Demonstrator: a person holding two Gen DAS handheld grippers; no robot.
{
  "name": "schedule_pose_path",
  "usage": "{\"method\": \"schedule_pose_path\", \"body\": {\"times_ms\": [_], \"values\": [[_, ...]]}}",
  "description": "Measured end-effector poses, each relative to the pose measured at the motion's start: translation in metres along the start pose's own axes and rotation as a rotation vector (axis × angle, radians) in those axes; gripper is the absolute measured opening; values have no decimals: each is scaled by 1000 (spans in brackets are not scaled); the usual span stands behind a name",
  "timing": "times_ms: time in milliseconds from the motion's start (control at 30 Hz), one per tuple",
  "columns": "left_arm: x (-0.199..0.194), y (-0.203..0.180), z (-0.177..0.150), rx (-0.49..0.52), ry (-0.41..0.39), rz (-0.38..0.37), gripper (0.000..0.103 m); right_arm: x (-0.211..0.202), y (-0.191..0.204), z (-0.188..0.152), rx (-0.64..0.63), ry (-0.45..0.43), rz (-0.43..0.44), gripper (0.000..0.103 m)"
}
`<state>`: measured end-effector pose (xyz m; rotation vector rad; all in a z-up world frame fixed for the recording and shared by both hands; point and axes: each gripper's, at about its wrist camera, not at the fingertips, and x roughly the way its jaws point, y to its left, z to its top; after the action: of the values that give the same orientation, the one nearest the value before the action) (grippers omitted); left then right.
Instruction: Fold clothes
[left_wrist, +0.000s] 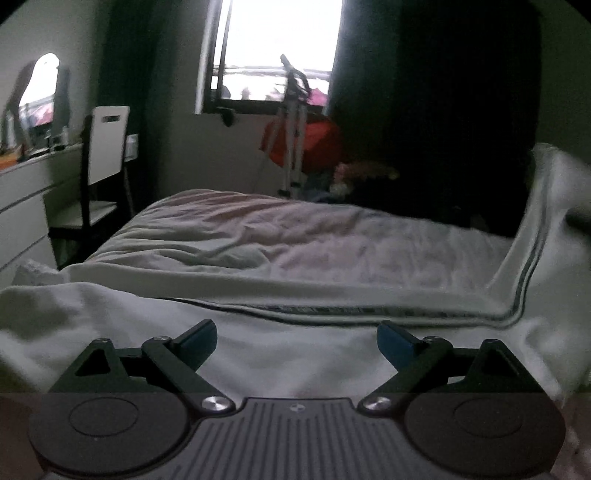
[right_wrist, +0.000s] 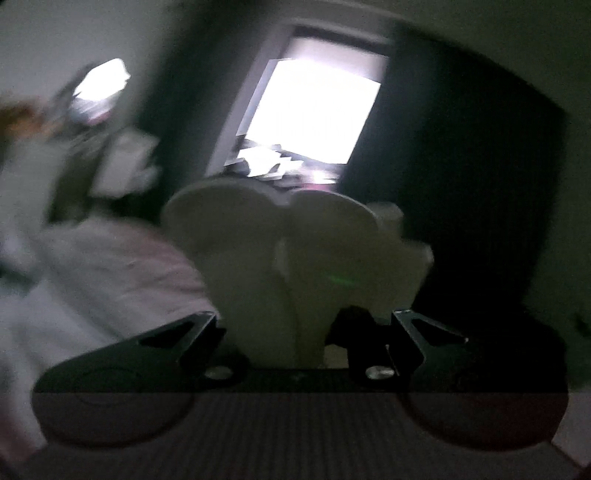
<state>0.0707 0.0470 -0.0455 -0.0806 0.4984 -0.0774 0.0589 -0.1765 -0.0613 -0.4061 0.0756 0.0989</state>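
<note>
White, soft cloth with dark stripes along one hem (left_wrist: 295, 354) lies spread on the bed (left_wrist: 258, 236), its striped edge running left to right just beyond the left gripper (left_wrist: 297, 341), whose jaws stand wide and empty. The right gripper (right_wrist: 295, 332) pinches a bunched corner, lifted at far right.

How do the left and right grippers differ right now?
The left gripper is open, its blue-padded fingers spread wide with nothing between them; the right gripper is shut on a bunched fold of white garment. The left gripper sits low over cloth lying on the bed; the right holds its cloth up. The left view is sharp; the right is blurred. Both face the window.
</note>
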Motion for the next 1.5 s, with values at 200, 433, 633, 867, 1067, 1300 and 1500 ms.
{"method": "schedule_pose_path", "body": {"times_ms": [200, 433, 633, 867, 1067, 1300, 1500], "values": [[-6, 9, 4, -53, -8, 3, 95, 13, 90, -40, -111, 208, 284, 13], [-6, 4, 2, -38, -22, -12, 95, 13, 105, -35, -103, 226, 237, 14], [-7, 6, 2, -51, -32, -24, 95, 25, 105, -25, 52, 256, 226, 14], [-5, 2, 0, -32, -18, -8, 95, 31, 95, -33, 214, 316, 315, 53], [-13, -4, -1, 15, -43, -9, 95, 17, 63, -24, 491, 362, 441, 87], [-35, -2, -2, 31, -65, -29, 95, -17, 26, -7, 574, 329, 256, 87], [-60, -3, -5, 47, -76, -46, 95, -46, -6, 5, 647, 302, 105, 87]]}}
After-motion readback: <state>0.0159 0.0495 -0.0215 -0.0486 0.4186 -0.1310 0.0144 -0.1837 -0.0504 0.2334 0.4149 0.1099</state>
